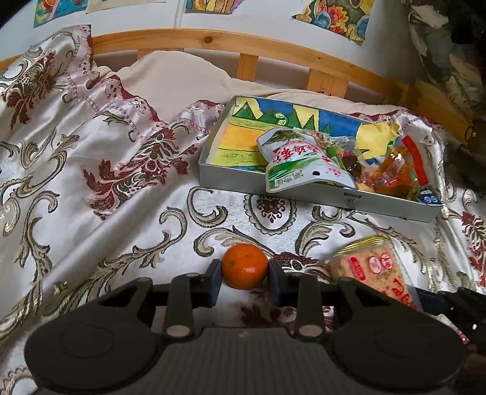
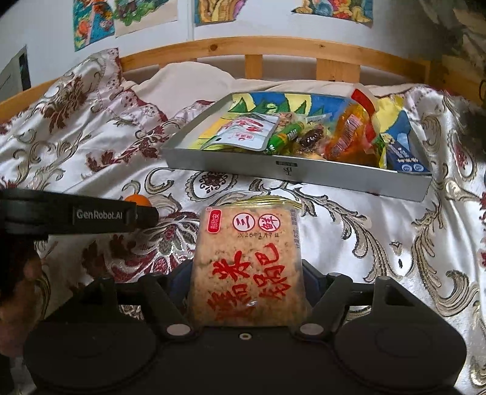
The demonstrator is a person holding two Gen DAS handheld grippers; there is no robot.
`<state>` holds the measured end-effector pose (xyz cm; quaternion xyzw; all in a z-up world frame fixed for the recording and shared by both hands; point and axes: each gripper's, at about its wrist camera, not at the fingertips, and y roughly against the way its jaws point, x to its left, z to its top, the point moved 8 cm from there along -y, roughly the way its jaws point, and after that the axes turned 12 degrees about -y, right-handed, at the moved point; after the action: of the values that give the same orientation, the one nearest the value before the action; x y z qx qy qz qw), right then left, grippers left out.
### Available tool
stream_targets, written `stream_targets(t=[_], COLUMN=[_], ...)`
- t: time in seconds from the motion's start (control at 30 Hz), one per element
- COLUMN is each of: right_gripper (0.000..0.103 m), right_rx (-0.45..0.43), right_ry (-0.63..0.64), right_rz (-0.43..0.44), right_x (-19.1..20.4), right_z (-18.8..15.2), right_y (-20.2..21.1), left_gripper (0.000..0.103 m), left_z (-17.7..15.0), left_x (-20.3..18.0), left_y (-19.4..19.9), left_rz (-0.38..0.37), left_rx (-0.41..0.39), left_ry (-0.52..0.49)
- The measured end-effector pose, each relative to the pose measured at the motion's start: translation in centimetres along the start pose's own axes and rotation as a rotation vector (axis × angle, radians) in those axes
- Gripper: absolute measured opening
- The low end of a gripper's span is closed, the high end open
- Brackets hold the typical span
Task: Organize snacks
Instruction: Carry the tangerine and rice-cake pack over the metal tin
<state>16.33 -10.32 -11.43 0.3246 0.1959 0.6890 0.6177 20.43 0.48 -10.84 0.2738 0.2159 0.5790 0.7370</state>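
My left gripper [image 1: 244,278] is shut on a small orange tangerine [image 1: 244,269], its pads pressed to both sides, just above the patterned bedspread. My right gripper [image 2: 246,284] is shut on a clear pack of rice crackers with red lettering [image 2: 247,264]; that pack also shows in the left wrist view [image 1: 375,272]. A grey tray [image 1: 231,179] lined with a colourful drawing lies ahead on the bed and holds several snack packets: a white-green pouch [image 1: 299,162], orange wrapped sweets [image 1: 391,177] and a blue pack [image 2: 404,155]. The left gripper's body [image 2: 76,217] crosses the right wrist view, with the tangerine [image 2: 138,200] peeking behind it.
The white bedspread with red and gold flowers [image 1: 91,182] is rumpled at the left. A cream pillow [image 1: 182,79] and a wooden headboard [image 1: 212,41] stand behind the tray. Drawings hang on the wall [image 2: 212,12].
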Motion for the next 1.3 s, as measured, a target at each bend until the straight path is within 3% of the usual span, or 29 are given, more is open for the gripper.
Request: stream_targets(t=[0.37,0.63,0.83,0.97,1.17,1.3], right_gripper=[0.073,0.073,0.073,0.073,0.073,0.073], right_rx=[-0.08,-0.197,-0.258,-0.225,-0.154,-0.103], right_ry=[0.095,0.092,0.043,0.015,0.004,-0.022], right_rz=[-0.033,-0.004,0.049,0.096,0.085,0.065], right_x=[0.0,-0.8,-1.0,-0.7,-0.9,-1.7], right_z=[-0.3,6.6,14.1,17.5,18.8,18.4], right_y=[5.1,6.3,3.6,-0.2,-5.4,-8.3], left_gripper=[0.035,0.035,0.035,0.035,0.035,0.035], left_z=[0.9,6.4,12.0,14.6,15.7,15.2], left_x=[-1.1,-0.9,0.6,1.7,2.5,2.5], left_y=[3.9,3.9,0.3,-3.3,-8.6,-10.5], left_rz=[-0.013,-0.029,-0.017,0.017,-0.053,-0.043], left_rx=[-0.077,-0.148,-0.191,-0.17,-0.059,-0.017], left_ry=[0.014,0.026,0.043,0.023,0.035,0.007])
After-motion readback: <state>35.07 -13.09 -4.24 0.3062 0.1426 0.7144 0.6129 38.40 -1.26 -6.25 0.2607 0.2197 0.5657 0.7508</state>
